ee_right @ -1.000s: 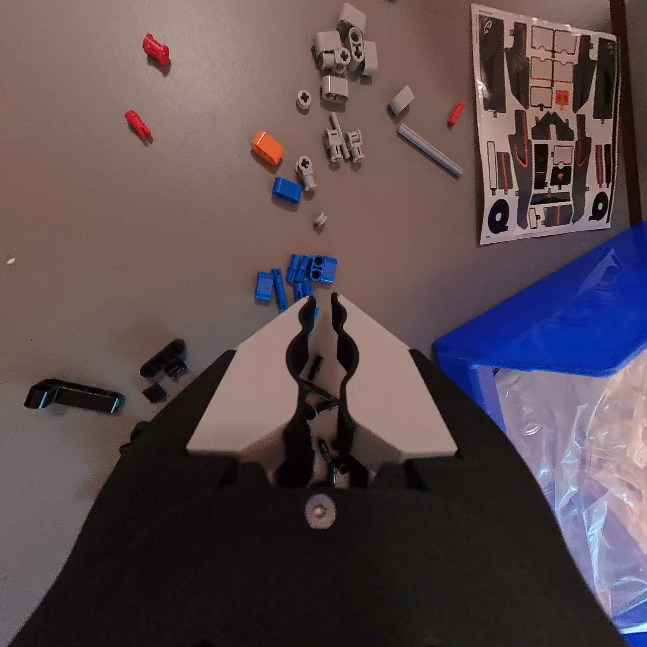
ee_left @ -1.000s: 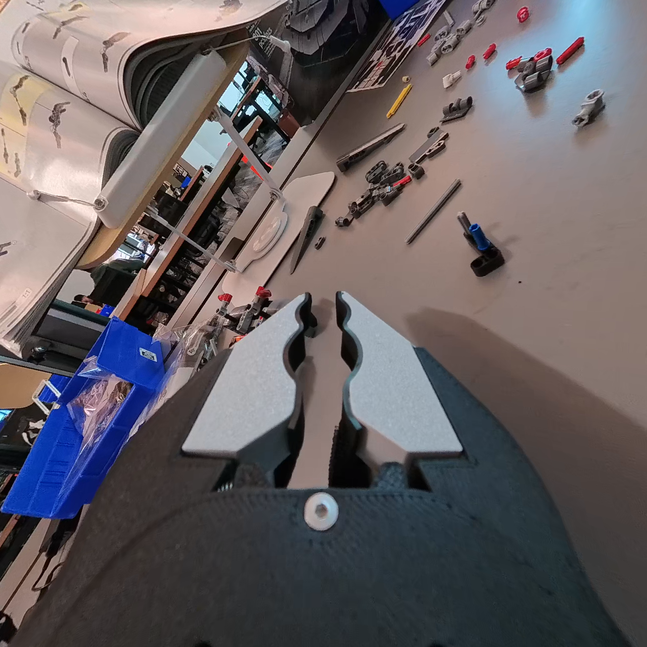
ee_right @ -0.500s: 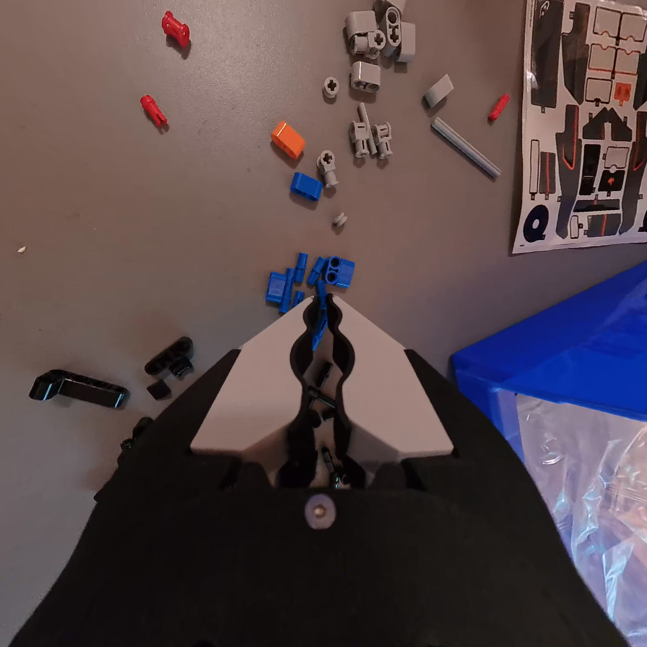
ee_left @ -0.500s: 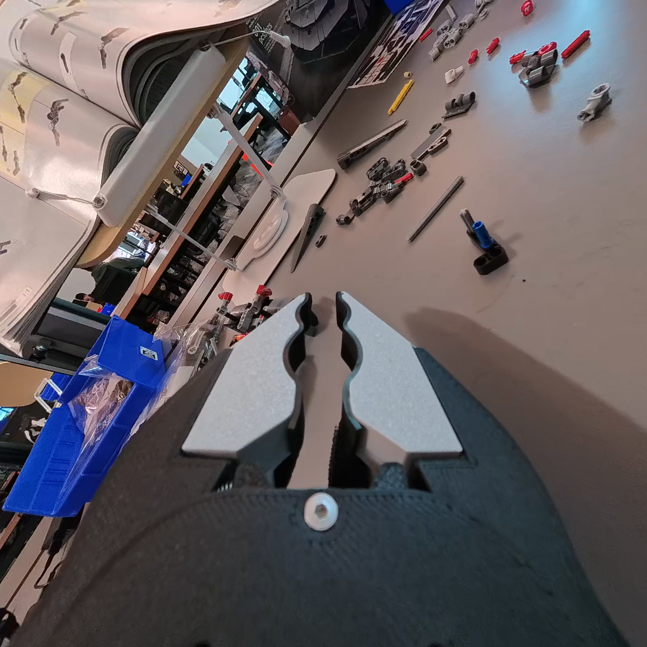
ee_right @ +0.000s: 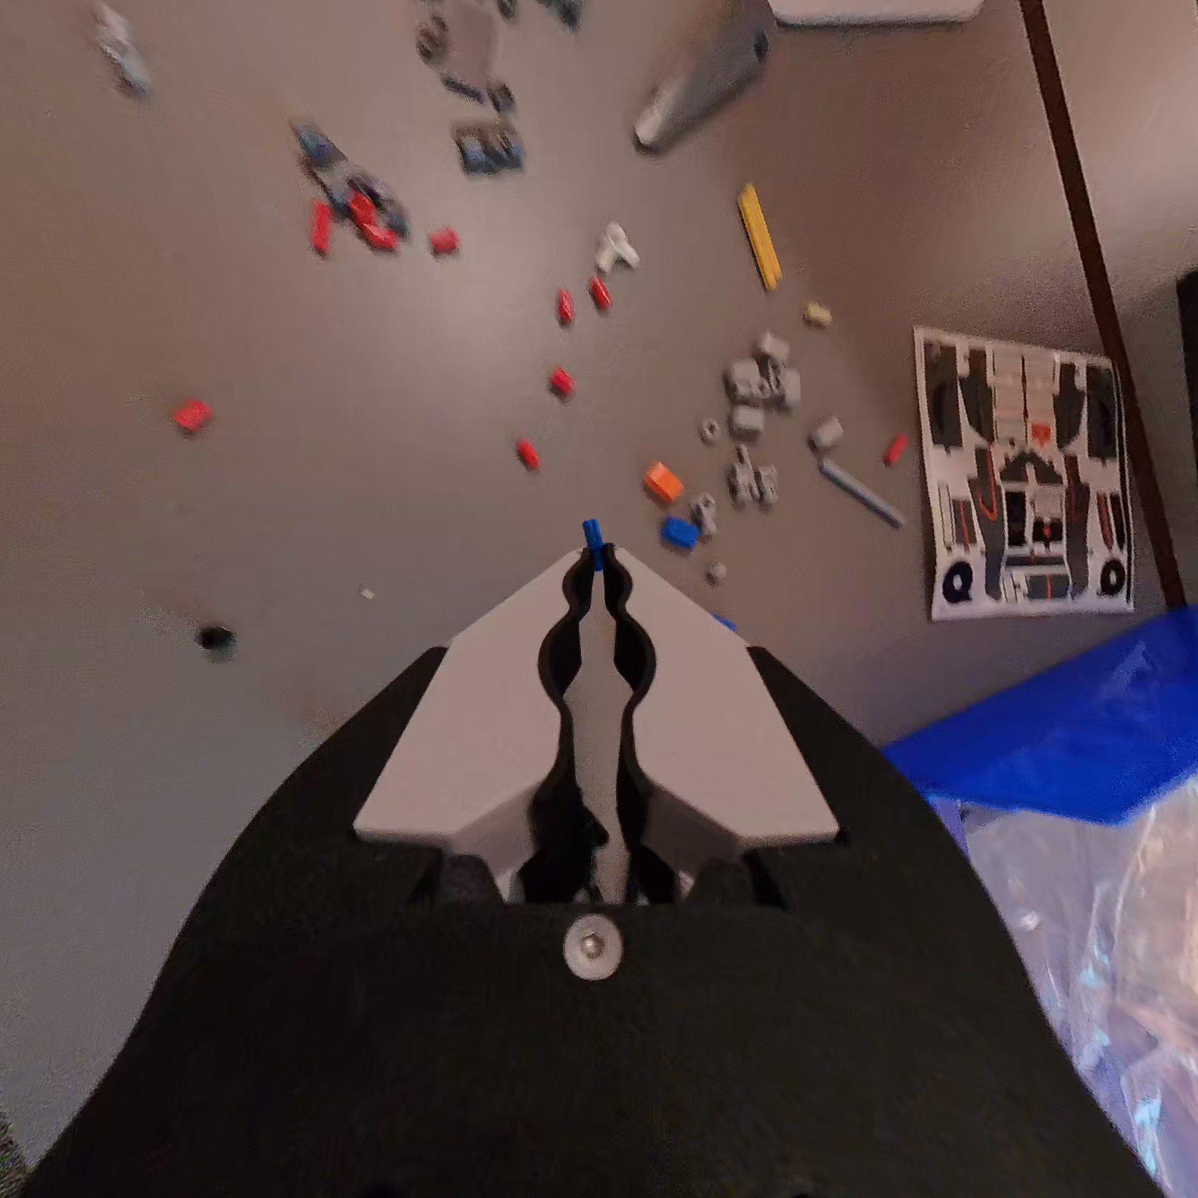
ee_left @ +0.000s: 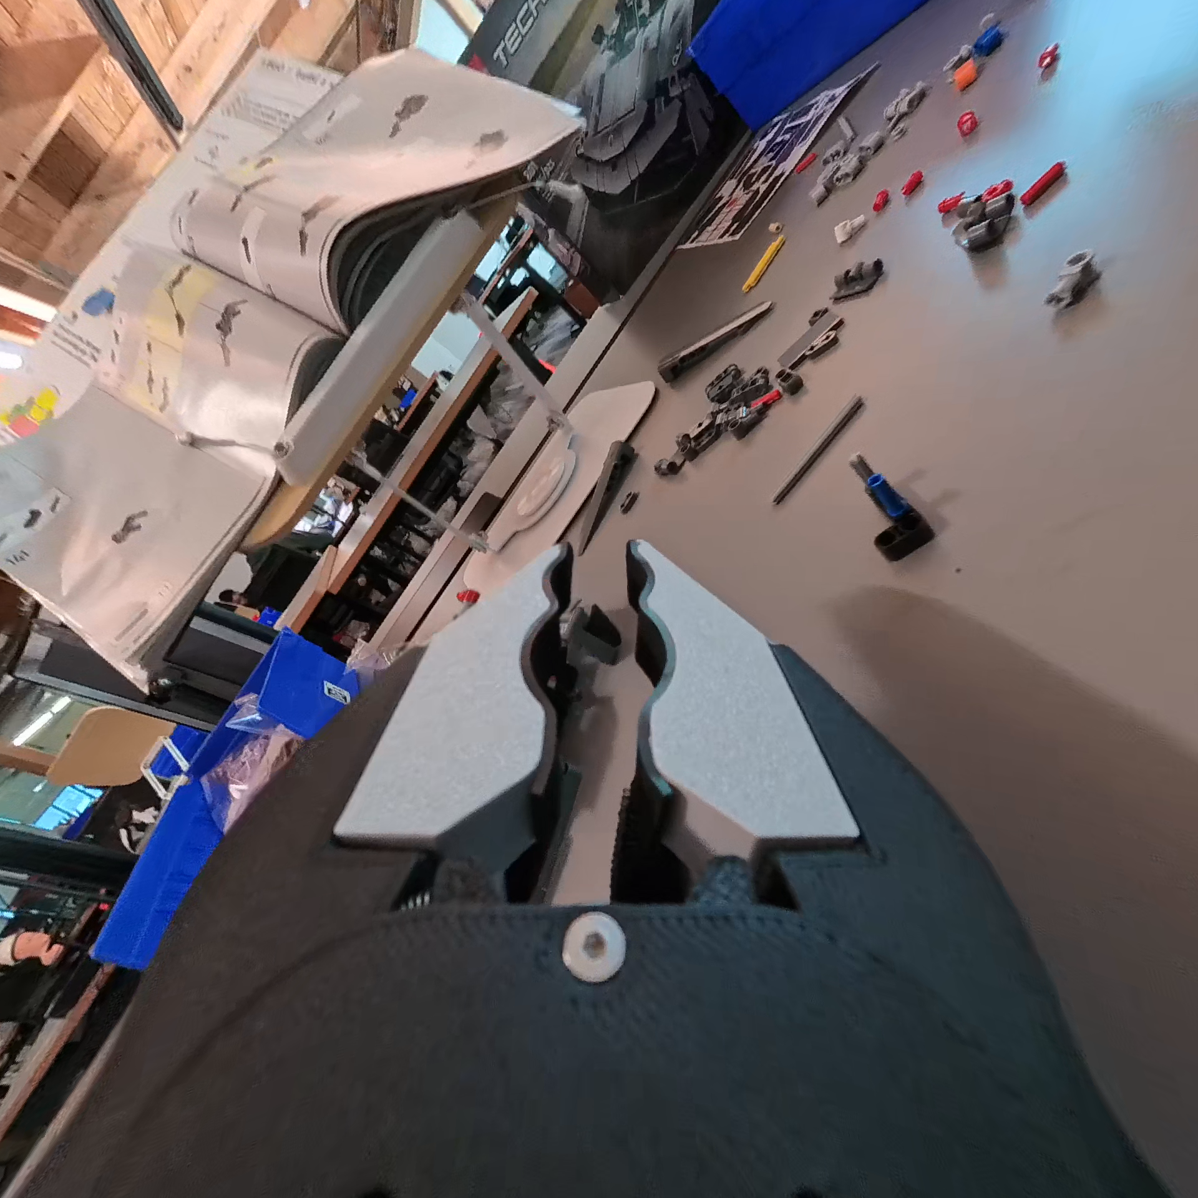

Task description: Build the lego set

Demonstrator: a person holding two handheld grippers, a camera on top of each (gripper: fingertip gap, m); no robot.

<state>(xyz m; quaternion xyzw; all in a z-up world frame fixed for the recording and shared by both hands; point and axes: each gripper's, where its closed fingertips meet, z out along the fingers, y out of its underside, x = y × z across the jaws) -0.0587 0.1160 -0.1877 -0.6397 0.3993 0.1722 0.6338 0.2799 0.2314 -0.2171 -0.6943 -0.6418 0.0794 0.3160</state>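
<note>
In the right wrist view my right gripper (ee_right: 595, 554) is shut on a small blue pin (ee_right: 592, 538). The pin sticks out past the fingertips, above the grey table (ee_right: 324, 518). In the left wrist view my left gripper (ee_left: 599, 557) stands low over the table (ee_left: 972, 648) with its jaws a little apart. A small dark grey piece (ee_left: 593, 632) shows between the fingers, close to the left finger (ee_left: 480, 681) and with a gap to the right finger. A black angled piece with a blue pin (ee_left: 898, 525) lies ahead to the right.
Loose parts are scattered on the table: red pins (ee_right: 561, 382), grey connectors (ee_right: 758, 389), an orange piece (ee_right: 662, 483), a yellow axle (ee_right: 758, 236). A sticker sheet (ee_right: 1024, 480) and a blue bin with plastic bags (ee_right: 1063, 732) are at the right. An open booklet on a stand (ee_left: 259, 259) is at the left. The tips of one gripper are about 35 centimeters away from the tips of the other. My right tips are roughly 20 centimeters from the yellow axle (ee_right: 758, 236).
My right gripper closed on a blue pin from the blue cluster and rose away with it. My left gripper tilted and shifted; a dark piece now shows between its fingers.
</note>
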